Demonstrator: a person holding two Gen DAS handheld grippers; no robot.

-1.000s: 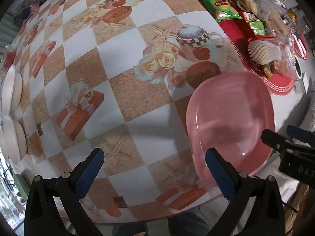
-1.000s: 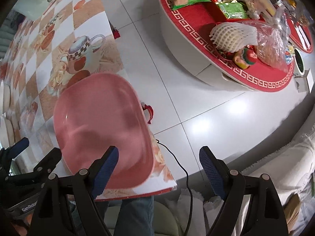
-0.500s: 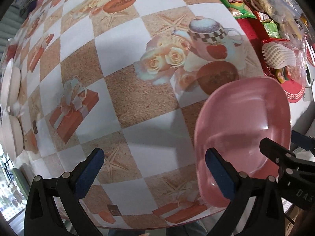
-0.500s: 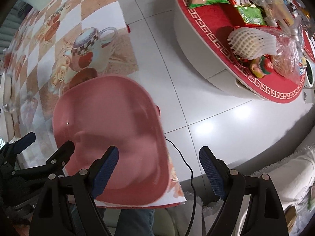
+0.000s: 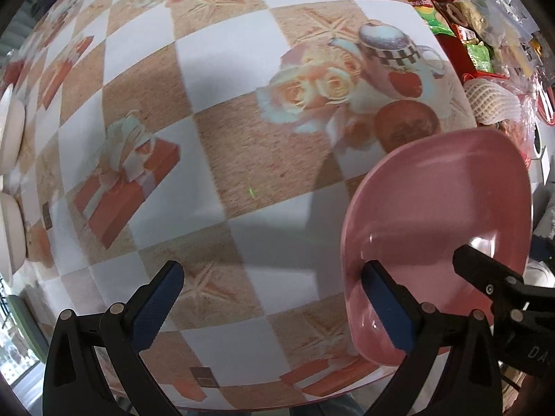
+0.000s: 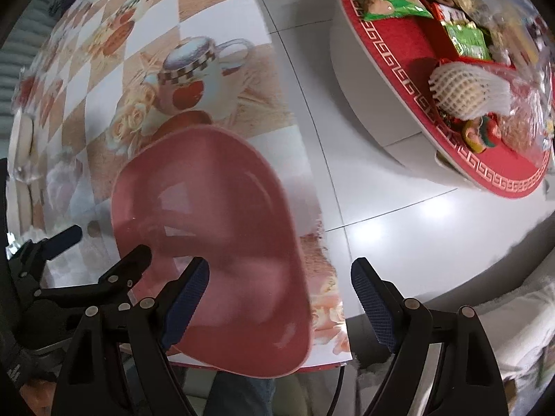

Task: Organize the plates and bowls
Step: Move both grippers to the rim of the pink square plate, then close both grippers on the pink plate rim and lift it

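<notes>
A pink squarish plate (image 5: 440,228) lies near the front right corner of the patterned table (image 5: 222,145); it also shows in the right wrist view (image 6: 215,239). My left gripper (image 5: 274,308) is open, its right finger at the plate's left rim. My right gripper (image 6: 281,301) is open over the plate's near right edge, its left finger above the plate. Neither holds anything. White plates (image 5: 14,128) stand at the table's far left edge.
A round red table (image 6: 461,79) with snack bags and netted fruit stands to the right, across white floor tiles (image 6: 399,242). The patterned table's right edge (image 6: 308,159) runs just beside the plate. A person's legs show below the front edge.
Both grippers have come closer to the pink plate, which now looms larger. My left gripper's right finger now reaches the plate's rim. Both stay open.
</notes>
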